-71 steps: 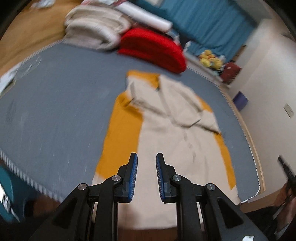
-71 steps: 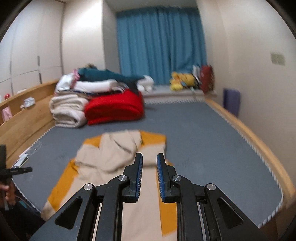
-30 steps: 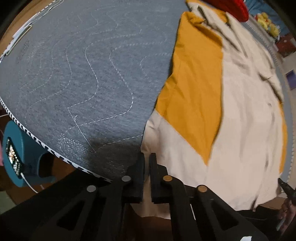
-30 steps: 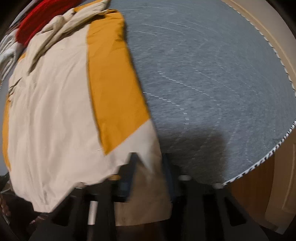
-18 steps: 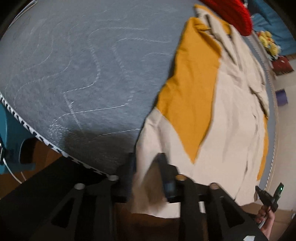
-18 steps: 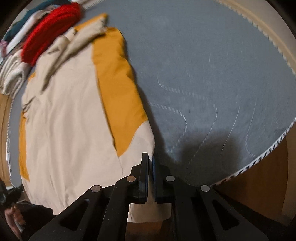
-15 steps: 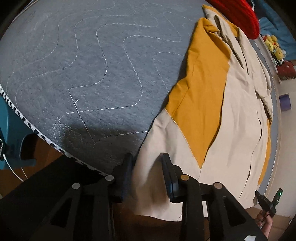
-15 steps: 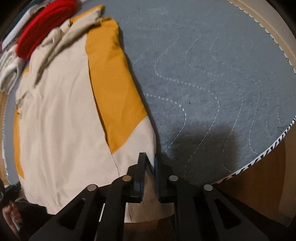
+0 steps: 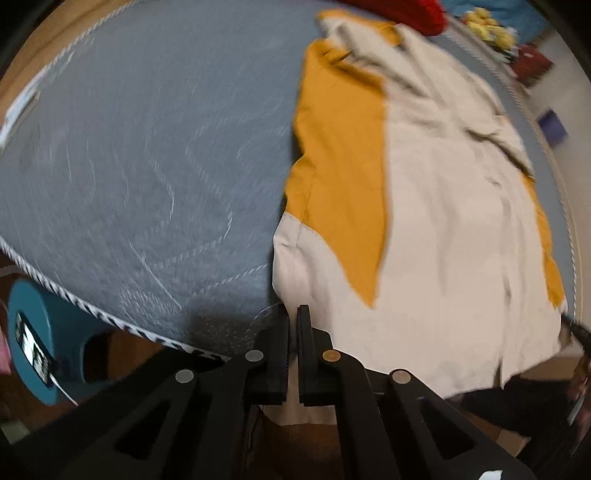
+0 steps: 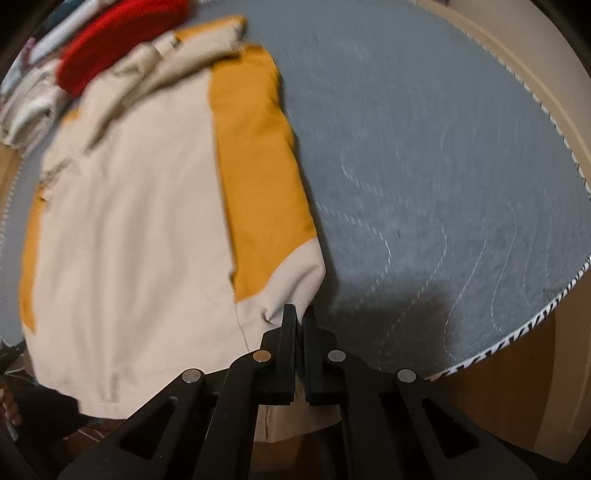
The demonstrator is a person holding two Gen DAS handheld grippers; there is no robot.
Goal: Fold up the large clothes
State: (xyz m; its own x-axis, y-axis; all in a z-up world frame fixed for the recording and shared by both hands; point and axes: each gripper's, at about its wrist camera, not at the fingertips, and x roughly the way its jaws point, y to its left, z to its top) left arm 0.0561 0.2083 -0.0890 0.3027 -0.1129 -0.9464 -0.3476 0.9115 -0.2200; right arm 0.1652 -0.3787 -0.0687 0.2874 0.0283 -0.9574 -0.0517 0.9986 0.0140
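Left wrist: left tongs [image 9: 293, 325] pinch jacket [image 9: 436, 206] hem corner; right tongs [image 10: 299, 325] clamp opposite corner.

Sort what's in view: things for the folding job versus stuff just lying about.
Job:
- cream and mustard-yellow jacket
- left gripper, pinching its hem corner
- right gripper, pinching the other corner
- grey quilted mattress

Lying about:
- red folded blanket
- yellow plush toys

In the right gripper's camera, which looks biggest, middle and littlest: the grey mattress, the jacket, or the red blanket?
1. Grey mattress and beige-and-orange jacket: about equal; the jacket lies nearer the camera, so no ranking.
2. Red blanket: smallest, but farthest away and cut off.
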